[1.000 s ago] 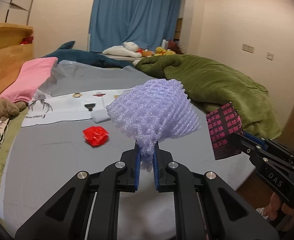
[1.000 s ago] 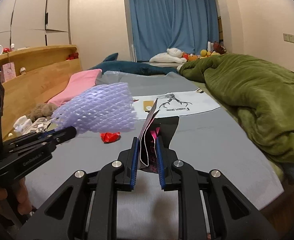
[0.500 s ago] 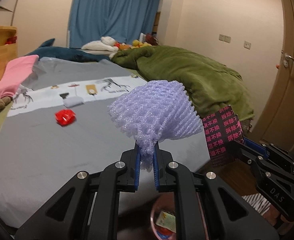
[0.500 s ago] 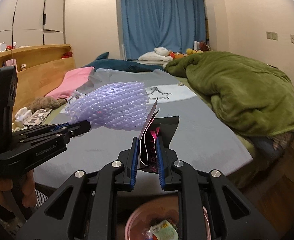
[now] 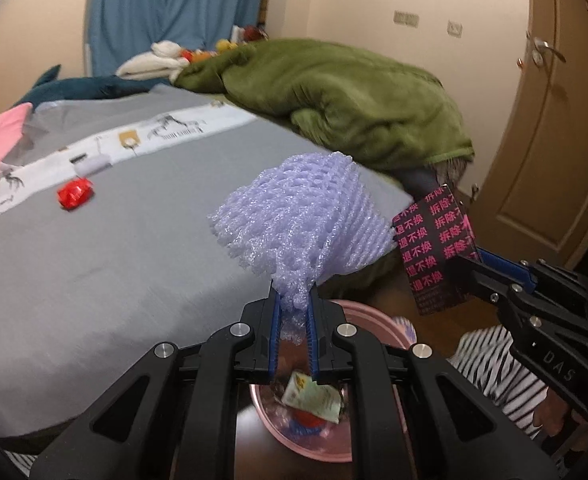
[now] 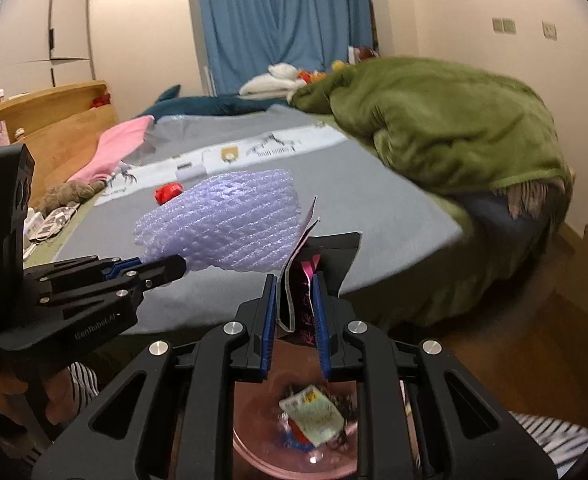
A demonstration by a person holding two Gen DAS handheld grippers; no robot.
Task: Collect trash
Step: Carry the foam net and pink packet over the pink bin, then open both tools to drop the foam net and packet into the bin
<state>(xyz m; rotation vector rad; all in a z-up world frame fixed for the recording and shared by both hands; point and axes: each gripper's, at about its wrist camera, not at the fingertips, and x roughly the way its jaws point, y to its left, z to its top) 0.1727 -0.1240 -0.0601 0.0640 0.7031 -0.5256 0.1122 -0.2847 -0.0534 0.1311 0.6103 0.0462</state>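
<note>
Purple foam net [image 5: 302, 216] pinched by its narrow end between the blue pads of the left gripper [image 5: 293, 312], jaws nearly closed on it, flaring upward above the pink bin [image 5: 370, 320] on the floor. Black wrapper with pink lettering [image 5: 434, 248] clamped upright in the right gripper [image 6: 294, 312], jaws narrow around it, also above the bin's rim [image 6: 254, 456]. Inside the bin, a crumpled pale packet [image 6: 314, 412] with red and blue scraps. Still out on the grey bedsheet [image 5: 114, 260]: a red wrapper [image 5: 75, 196] and a small white piece [image 5: 92, 165]. Beyond, a heaped green blanket [image 5: 354, 96], a pink pillow [image 6: 122, 140], blue curtains [image 6: 282, 12]
</note>
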